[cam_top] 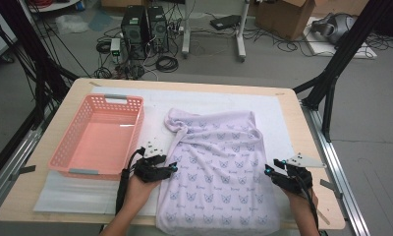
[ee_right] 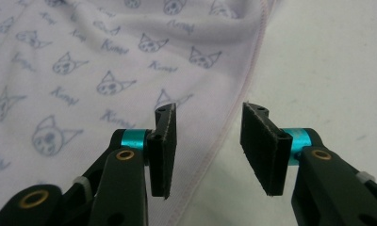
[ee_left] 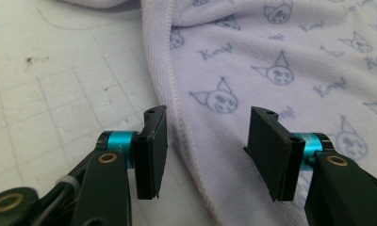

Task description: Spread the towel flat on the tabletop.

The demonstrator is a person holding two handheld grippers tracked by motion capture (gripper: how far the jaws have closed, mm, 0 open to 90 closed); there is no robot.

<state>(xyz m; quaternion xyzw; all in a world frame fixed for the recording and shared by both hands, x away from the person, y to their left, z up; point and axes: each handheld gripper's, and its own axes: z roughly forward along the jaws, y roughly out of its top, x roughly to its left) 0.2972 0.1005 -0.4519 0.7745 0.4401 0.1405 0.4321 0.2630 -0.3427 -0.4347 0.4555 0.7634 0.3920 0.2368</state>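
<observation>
The pink basket (cam_top: 98,135) is noted left of the left gripper (cam_top: 174,168), whose fingers (ee_left: 151,150) are held apart astride the towel (cam_top: 216,167) hem on the bench (cam_top: 302,123). The right gripper (cam_top: 268,170) fingers (ee_right: 264,148) are likewise parted over the opposite hem. A shallow bite risks the edge slipping free, judged likely if closed early.

One overhead camera, two riding close to the cloth

The high view looks forward and down over the whole bench (cam_top: 288,113); each hand-held gripper view sits low, facing the lilac towel's (cam_top: 216,162) opposite hemmed edges, shared with the high view.
</observation>
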